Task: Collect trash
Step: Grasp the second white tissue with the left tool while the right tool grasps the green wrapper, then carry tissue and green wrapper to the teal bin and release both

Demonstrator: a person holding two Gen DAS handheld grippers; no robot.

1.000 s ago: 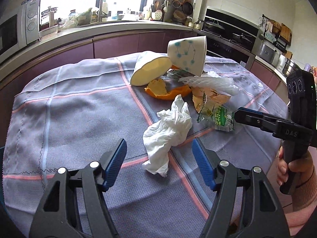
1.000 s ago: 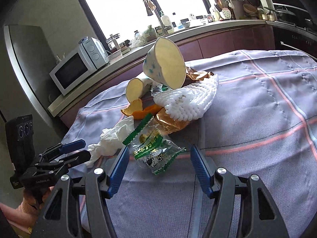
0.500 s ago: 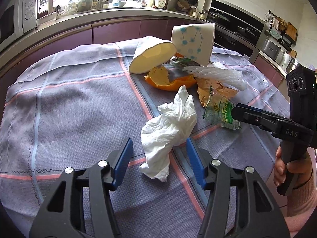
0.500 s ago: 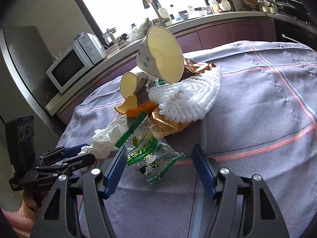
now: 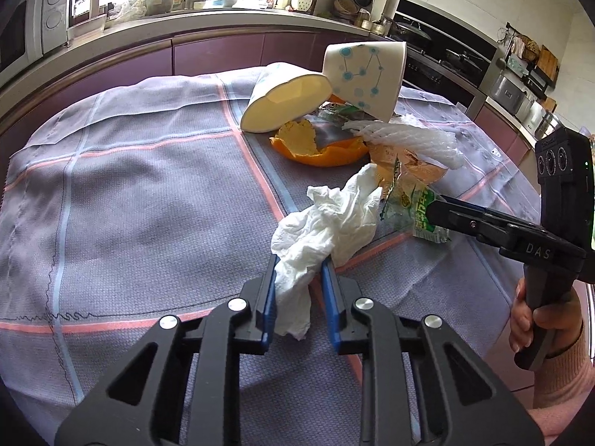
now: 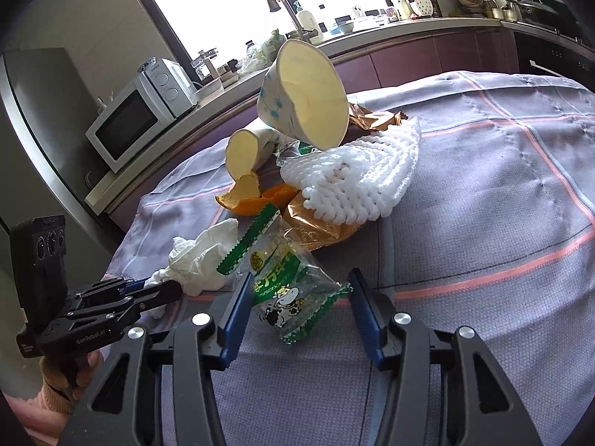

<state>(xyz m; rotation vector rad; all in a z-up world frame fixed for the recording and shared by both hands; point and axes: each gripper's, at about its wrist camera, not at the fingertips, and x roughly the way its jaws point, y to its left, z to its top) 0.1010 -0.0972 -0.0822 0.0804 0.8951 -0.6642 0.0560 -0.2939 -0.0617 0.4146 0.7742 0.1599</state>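
A crumpled white tissue [image 5: 327, 219] lies on the grey checked tablecloth [image 5: 130, 186]. My left gripper [image 5: 299, 260] is closing on its lower end, and both blue pads touch the paper. Just right of the tissue is a green snack wrapper [image 6: 286, 290]. My right gripper [image 6: 300, 277] straddles it with jaws closing; the pads stand at its edges without squeezing it. Behind lie two tipped paper cups [image 5: 290, 100] [image 5: 362, 74], orange peel [image 5: 316, 148], a white foam net [image 6: 353, 182] and a golden wrapper [image 6: 319, 226].
A kitchen counter curves round the back, with a microwave [image 6: 130, 122] on the left and an oven [image 5: 446, 55] on the right. A person's hand [image 5: 539, 319] holds the right gripper's handle. Bare cloth stretches left of the trash pile.
The left jaws have narrowed from wide apart onto the tissue's lower end. The right jaws have drawn in toward the green wrapper. Both hands edged slightly forward.
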